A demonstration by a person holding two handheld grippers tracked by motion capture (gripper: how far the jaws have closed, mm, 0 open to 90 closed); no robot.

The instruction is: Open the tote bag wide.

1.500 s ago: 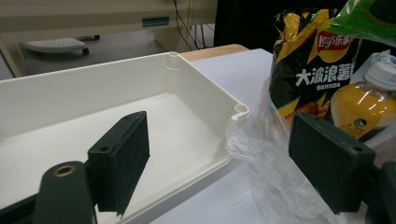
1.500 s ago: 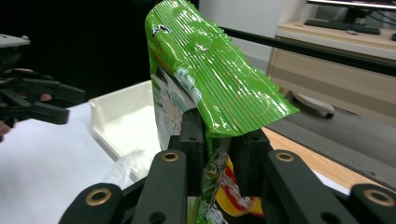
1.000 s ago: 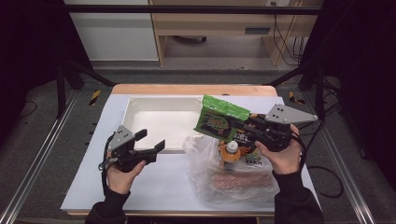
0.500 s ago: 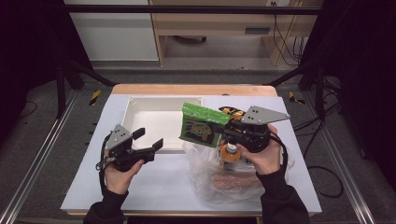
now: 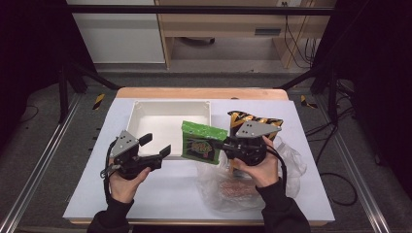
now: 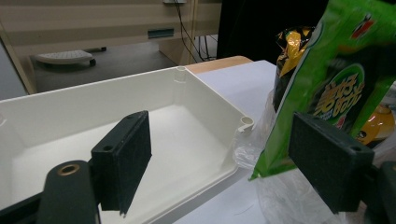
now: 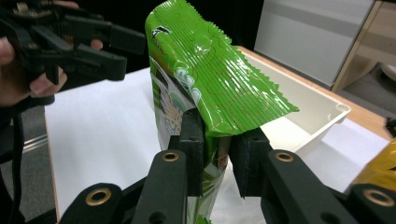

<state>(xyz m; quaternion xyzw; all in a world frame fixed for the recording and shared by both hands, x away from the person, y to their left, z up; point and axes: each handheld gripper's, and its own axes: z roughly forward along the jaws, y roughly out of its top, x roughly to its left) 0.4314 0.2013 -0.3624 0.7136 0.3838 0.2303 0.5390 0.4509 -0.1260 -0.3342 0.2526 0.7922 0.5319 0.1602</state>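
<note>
green snack bag [image 5: 203,142] pinched in right tongs [image 7: 218,154] beside white tray [image 5: 145,109]; left tongs [image 6: 224,154] spread wide, empty

High view: we look forward and down from above the person's side, taking in the whole table [image 5: 160,194], floor and shelving beyond. Left gripper view: we sit low and close behind its jaws, facing across the bin [image 6: 187,116] toward the far shelving. Right gripper view: close behind its jaws, facing the other hand. All three share the bin [image 5: 167,121] [image 7: 322,109] and the green bag [image 5: 203,143] [image 6: 327,79] [image 7: 205,79].
</note>
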